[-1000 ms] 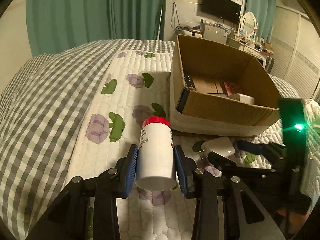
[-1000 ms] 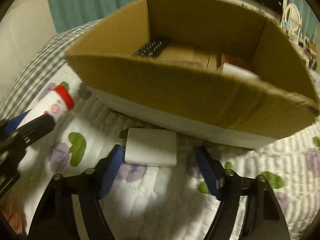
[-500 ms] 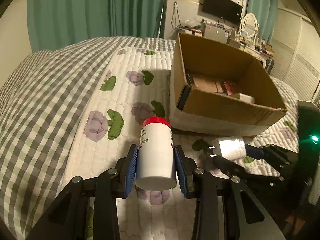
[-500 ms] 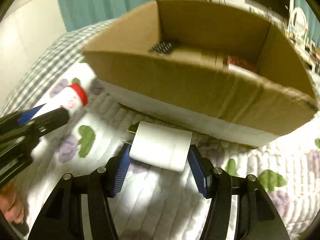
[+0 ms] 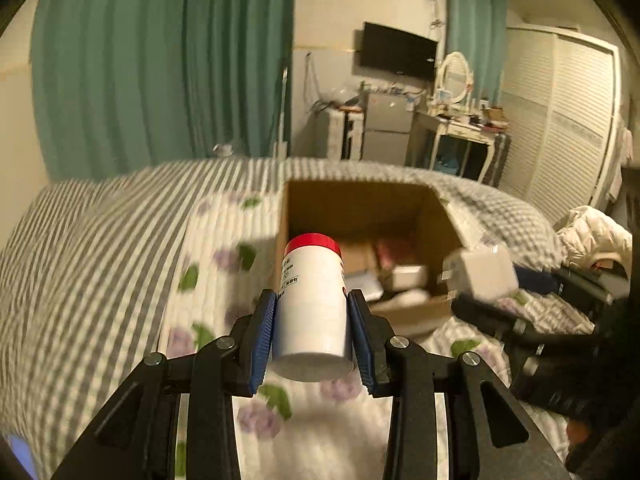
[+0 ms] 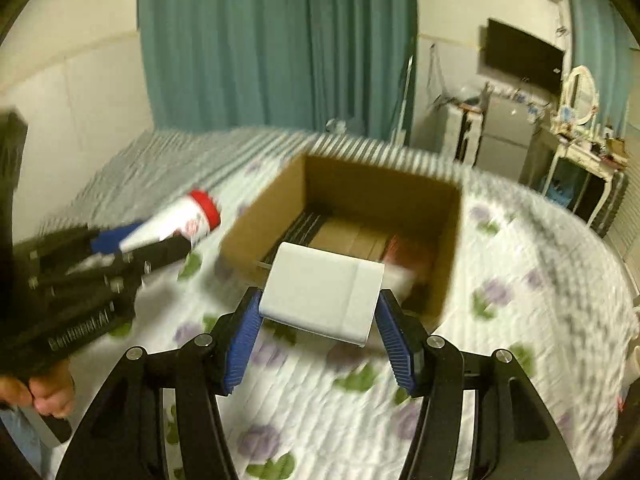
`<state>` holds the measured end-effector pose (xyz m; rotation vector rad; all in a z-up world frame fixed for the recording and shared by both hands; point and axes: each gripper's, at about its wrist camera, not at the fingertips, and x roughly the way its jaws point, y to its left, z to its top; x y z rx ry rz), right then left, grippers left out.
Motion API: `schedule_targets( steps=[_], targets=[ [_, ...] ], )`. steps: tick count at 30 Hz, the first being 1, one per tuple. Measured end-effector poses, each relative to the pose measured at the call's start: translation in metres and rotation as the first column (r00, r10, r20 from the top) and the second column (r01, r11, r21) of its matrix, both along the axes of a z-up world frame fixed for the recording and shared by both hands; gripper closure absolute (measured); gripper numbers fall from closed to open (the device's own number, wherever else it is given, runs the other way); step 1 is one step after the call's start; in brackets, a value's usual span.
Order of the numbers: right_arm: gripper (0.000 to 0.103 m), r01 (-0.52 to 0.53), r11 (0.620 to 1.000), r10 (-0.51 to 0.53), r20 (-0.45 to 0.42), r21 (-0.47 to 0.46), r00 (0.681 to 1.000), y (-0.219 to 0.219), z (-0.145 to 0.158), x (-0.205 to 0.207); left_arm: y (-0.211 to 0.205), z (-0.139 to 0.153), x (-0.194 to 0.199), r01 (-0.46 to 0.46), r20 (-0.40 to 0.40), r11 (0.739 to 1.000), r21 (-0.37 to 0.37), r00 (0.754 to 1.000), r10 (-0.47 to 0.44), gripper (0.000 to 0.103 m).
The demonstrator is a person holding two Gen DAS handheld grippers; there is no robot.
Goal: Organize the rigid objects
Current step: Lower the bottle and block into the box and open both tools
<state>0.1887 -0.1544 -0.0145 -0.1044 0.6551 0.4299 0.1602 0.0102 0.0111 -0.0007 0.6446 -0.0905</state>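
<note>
Currently, the white bottle [image 5: 312, 300] with the red cap sits clamped at mid-body between the pads of my left hand-held gripper [image 5: 312, 332], raised just short of the cardboard box [image 5: 360, 208]. I judge it light, rigid and smooth-walled, so the grip belongs on the cylinder, not the cap. The white charger block [image 6: 324, 296] is held across its flat sides in my right hand-held gripper [image 6: 320, 332], above the box's near wall; it looks stiff, compact and slick. The box rests on the bed quilt [image 6: 500, 320].
</note>
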Motion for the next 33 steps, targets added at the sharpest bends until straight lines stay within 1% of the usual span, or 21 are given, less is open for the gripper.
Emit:
schedule_targets(
  steps=[2, 4, 8, 10, 12, 14, 17, 20, 23, 27, 31, 33],
  targets=[
    [0.046, 0.018, 1.000, -0.018, 0.021, 0.002, 1.000, -0.008, 0.017, 0.009, -0.008, 0.008, 0.014, 0.007, 0.002, 1.000, 0.002, 1.000, -0.007, 0.066],
    [0.046, 0.038, 0.999, -0.039, 0.034, 0.006, 0.999, -0.016, 0.030, 0.025, -0.014, 0.012, 0.032, -0.013, -0.012, 1.000, 0.001, 1.000, 0.013, 0.066],
    [0.046, 0.080, 0.996, -0.081, 0.041, 0.026, 0.996, -0.027, 0.040, 0.060, -0.026, 0.007, 0.073, 0.005, -0.040, 1.000, -0.028, 0.999, -0.006, 0.066],
    [0.046, 0.090, 0.996, -0.091, 0.038, 0.027, 0.995, -0.031, 0.040, 0.072, -0.033, 0.000, 0.092, -0.003, -0.044, 1.000, 0.005, 0.999, 0.003, 0.066],
    [0.046, 0.100, 0.995, -0.101, 0.031, 0.022, 0.994, -0.034, 0.036, 0.087, -0.037, -0.009, 0.105, -0.003, -0.054, 1.000, 0.015, 0.999, 0.004, 0.066],
    [0.046, 0.106, 0.994, -0.106, 0.025, 0.015, 0.994, -0.036, 0.030, 0.099, -0.038, -0.020, 0.119, 0.002, -0.068, 1.000, 0.010, 0.998, -0.001, 0.066],
    [0.046, 0.104, 0.995, -0.104, 0.008, 0.011, 0.995, -0.036, 0.014, 0.114, -0.041, -0.036, 0.134, -0.001, -0.092, 1.000, 0.030, 0.996, 0.004, 0.066],
    [0.046, 0.099, 0.995, -0.099, -0.005, 0.014, 0.995, -0.038, -0.001, 0.123, -0.039, -0.048, 0.146, -0.004, -0.118, 1.000, 0.002, 0.993, 0.005, 0.066],
    [0.046, 0.084, 0.997, -0.084, -0.006, 0.000, 0.996, -0.035, -0.014, 0.128, -0.039, -0.057, 0.152, -0.006, -0.127, 1.000, 0.017, 0.992, 0.008, 0.066],
    [0.046, 0.077, 0.997, -0.077, -0.013, 0.006, 0.997, -0.034, -0.023, 0.135, -0.042, -0.064, 0.158, -0.006, -0.133, 0.999, 0.032, 0.991, 0.011, 0.066],
    [0.046, 0.077, 0.997, -0.076, -0.017, 0.007, 0.997, -0.033, -0.027, 0.139, -0.043, -0.069, 0.163, -0.013, -0.134, 0.999, 0.047, 0.991, 0.020, 0.066],
    [0.046, 0.078, 0.997, -0.078, -0.020, 0.008, 0.997, -0.034, -0.028, 0.140, -0.042, -0.071, 0.165, -0.013, -0.138, 0.999, 0.042, 0.990, 0.018, 0.066]
  ],
)
